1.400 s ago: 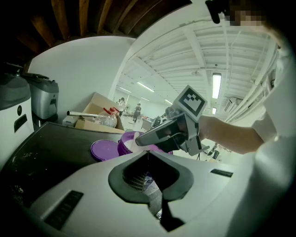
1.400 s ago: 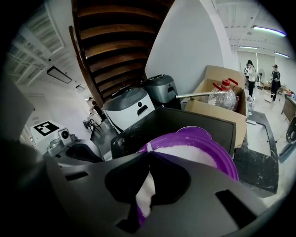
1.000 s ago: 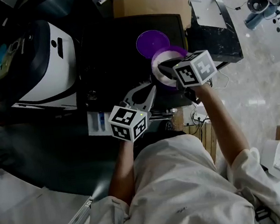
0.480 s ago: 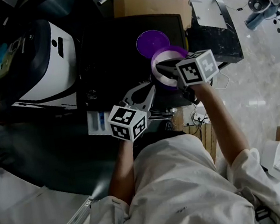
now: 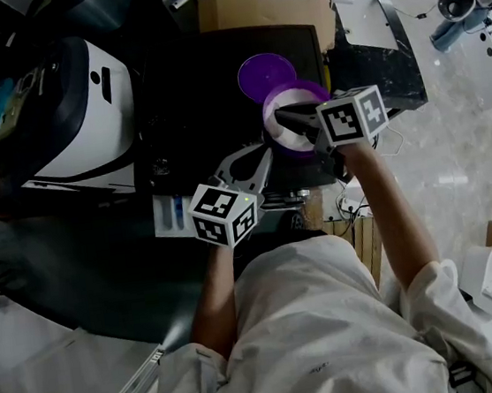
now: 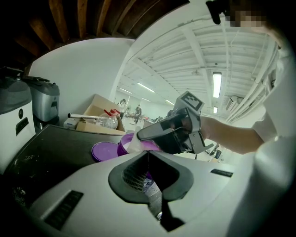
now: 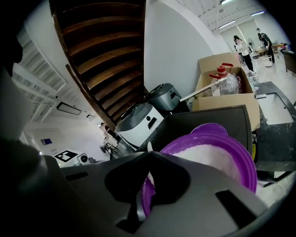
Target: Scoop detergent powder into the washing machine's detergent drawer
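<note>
The right tool (image 7: 149, 155) has its jaws closed together on a thin sliver of white scoop (image 7: 148, 147), over the near rim of a purple tub (image 7: 231, 155) filled with white detergent powder (image 7: 210, 159). The tub stands on a dark worktop (image 7: 185, 124), with a purple lid (image 7: 211, 128) just behind it. At the worktop's far edge sits a cardboard box (image 7: 224, 101) holding a red-capped plastic bottle (image 7: 225, 83).

We find the tub (image 5: 282, 99) on the counter (image 5: 197, 90), its lid (image 5: 265, 73) just behind it, the cardboard box (image 5: 267, 6) behind both, and an appliance (image 5: 83, 104) well to the left. The scoop (image 7: 148, 149) stands in the tub, between the right gripper's (image 5: 281, 117) jaws.
</note>
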The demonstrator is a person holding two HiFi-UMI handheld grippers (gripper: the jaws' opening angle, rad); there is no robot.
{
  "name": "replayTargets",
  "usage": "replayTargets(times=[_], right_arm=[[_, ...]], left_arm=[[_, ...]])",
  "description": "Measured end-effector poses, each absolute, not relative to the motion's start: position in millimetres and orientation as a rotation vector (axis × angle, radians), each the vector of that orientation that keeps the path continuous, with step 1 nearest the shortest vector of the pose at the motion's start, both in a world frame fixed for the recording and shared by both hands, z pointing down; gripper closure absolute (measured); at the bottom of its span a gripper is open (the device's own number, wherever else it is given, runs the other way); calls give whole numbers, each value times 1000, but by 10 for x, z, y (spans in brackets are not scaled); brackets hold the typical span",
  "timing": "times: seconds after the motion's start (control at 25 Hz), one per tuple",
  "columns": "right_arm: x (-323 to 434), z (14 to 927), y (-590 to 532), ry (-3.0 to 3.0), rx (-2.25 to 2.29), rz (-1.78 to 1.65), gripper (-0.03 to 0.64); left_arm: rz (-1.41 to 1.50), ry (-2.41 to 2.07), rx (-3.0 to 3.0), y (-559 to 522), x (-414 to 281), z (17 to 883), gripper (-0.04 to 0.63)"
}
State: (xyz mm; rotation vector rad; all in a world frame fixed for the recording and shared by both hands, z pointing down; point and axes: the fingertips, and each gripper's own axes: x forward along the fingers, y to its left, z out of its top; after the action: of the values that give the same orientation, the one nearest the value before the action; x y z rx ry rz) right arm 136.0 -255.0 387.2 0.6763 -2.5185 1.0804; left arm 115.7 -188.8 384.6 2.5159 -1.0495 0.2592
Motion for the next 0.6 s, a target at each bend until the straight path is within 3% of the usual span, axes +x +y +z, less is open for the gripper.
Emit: replayTargets(times=[0.6], right_arm=[[1555, 3741, -2595, -2584, 718, 1165, 607]], left_arm=[[271, -1058, 2526, -1875, 1241, 3832, 577]])
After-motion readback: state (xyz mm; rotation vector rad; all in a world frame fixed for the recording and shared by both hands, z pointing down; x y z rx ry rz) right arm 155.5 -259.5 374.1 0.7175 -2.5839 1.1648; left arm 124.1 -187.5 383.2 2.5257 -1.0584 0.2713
